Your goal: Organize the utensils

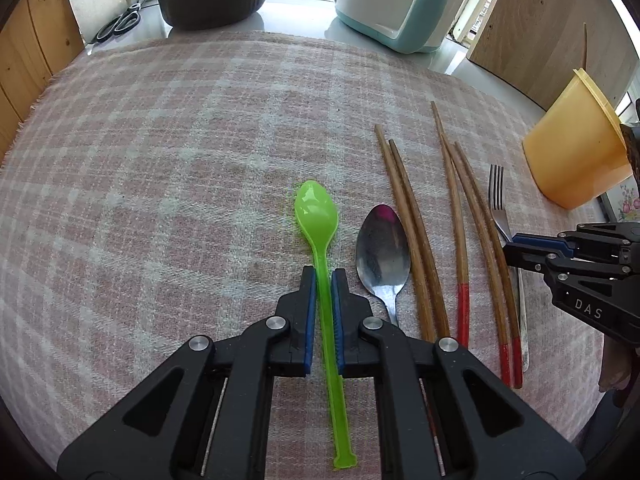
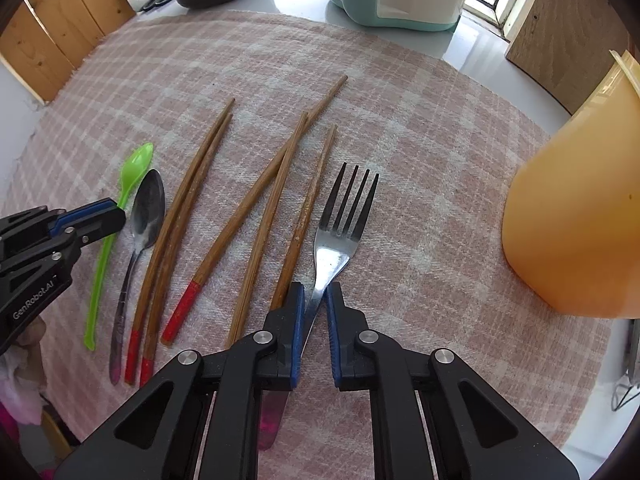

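The left tool [image 1: 323, 280] pinches the green spoon [image 1: 318, 216]; the right tool [image 2: 314, 292] pinches the fork [image 2: 340, 224], ready for the yellow cup [image 2: 576, 216] beside it.

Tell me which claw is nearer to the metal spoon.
Left. The left claw is clamped on the green spoon lying directly beside the metal spoon. The right claw grips the fork, beyond all the chopsticks.

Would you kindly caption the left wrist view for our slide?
Left gripper shut on the translucent green plastic spoon, lying on the pink checked cloth beside the steel spoon.
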Demonstrator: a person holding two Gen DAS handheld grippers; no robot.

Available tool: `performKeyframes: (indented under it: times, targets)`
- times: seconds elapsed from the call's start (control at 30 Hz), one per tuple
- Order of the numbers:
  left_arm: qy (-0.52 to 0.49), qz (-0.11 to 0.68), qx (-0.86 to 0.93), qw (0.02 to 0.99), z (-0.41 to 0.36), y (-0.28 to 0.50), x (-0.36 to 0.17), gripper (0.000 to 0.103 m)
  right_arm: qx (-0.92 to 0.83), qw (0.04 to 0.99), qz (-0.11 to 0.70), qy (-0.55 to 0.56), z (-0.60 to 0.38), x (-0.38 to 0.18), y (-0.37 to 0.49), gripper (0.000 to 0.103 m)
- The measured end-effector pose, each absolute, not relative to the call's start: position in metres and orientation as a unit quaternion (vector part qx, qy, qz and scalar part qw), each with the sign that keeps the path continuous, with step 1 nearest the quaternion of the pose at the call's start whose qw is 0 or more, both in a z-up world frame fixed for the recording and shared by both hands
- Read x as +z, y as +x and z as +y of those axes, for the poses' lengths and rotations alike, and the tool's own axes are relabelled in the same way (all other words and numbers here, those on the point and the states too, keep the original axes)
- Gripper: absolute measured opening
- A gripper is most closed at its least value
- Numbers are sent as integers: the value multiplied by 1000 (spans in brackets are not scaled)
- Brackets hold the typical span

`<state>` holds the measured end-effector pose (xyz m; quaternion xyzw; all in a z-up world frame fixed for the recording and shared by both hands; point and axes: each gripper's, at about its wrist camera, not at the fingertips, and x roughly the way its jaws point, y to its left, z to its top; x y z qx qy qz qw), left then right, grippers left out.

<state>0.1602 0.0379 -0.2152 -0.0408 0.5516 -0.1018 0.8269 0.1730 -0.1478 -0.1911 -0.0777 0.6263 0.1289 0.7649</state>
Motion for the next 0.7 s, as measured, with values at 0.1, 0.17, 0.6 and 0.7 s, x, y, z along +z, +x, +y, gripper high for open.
performKeyframes:
  times: [0.1, 0.17, 0.6, 0.7]
  targets:
    - [-54, 553, -104, 825, 42, 160, -215, 5, 130, 765, 626, -75, -149, -191, 176, 9]
    - [-59, 554, -105, 824, 43, 160, -215, 5, 130, 765, 626, -74, -149, -192, 176, 7]
    - [-72, 542, -106, 831, 49, 151, -205, 4, 128, 773, 619, -56, -159, -186, 165, 4]
    - [-75, 536, -109, 834, 49, 149, -199, 4, 130, 777, 614, -52, -159, -183, 162, 4]
